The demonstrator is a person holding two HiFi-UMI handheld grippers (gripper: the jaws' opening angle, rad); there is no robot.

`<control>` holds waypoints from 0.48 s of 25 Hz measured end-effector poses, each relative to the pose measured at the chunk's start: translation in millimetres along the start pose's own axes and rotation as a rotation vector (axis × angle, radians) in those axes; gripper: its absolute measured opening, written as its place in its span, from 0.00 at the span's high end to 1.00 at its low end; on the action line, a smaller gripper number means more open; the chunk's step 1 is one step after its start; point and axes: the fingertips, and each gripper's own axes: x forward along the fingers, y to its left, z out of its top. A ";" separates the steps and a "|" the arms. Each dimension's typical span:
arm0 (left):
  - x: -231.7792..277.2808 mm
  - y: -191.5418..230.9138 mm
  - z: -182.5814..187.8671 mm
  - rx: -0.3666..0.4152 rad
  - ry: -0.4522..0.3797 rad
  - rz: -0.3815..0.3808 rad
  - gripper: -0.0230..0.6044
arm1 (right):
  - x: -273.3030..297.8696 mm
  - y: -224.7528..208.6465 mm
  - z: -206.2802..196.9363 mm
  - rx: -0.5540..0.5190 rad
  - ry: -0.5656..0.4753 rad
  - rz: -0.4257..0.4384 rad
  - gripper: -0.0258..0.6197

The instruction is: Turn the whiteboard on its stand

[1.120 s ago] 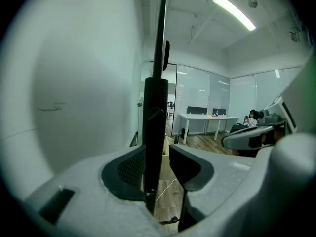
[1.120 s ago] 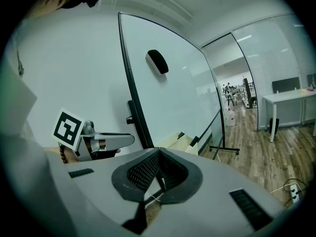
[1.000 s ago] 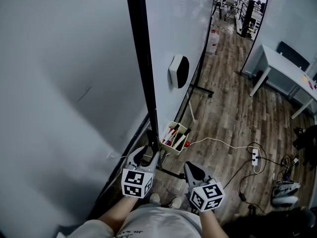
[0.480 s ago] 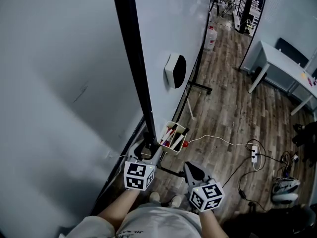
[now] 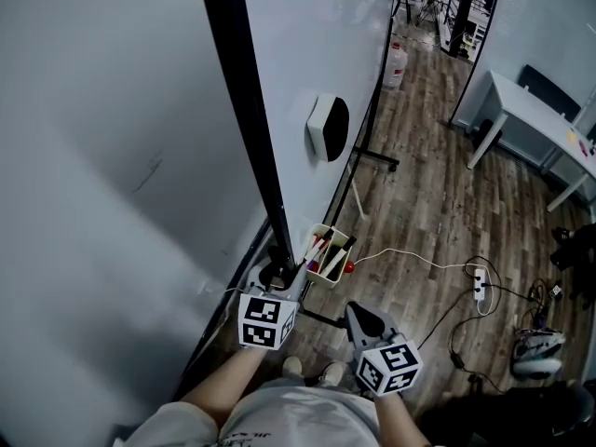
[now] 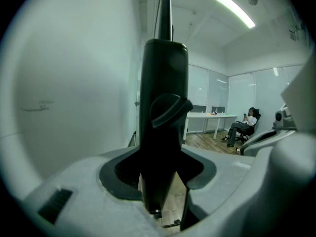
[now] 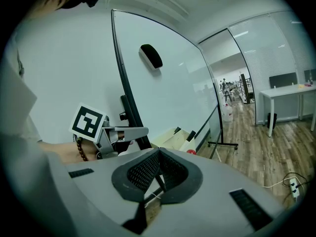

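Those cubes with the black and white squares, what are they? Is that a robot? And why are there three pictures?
It's not a robot. A person holds a grabbing tool in each hand. The left cube and the right cube are parts of those tools. The head view comes from a camera on the person's head, looking down. The two gripper views come from little cameras riding on the tools.

The left claw is closing around the black post of the whiteboard stand. A slit of floor shows beside the post, so it isn't squeezing yet. The right claw is shut and holds nothing.

An eraser sticks on the board, and a tray of markers sits near its bottom corner. On the wooden floor lies a power strip with cables.
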 end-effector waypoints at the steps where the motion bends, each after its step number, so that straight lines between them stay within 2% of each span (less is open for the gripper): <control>1: -0.2 -0.7 1.0 0.002 0.002 -0.002 0.65 | -0.4 0.5 0.1 0.000 0.003 0.003 0.95; 12: -12.3 -6.8 0.6 0.003 0.005 0.001 0.66 | -6.6 15.7 -0.3 -0.011 0.010 0.015 0.95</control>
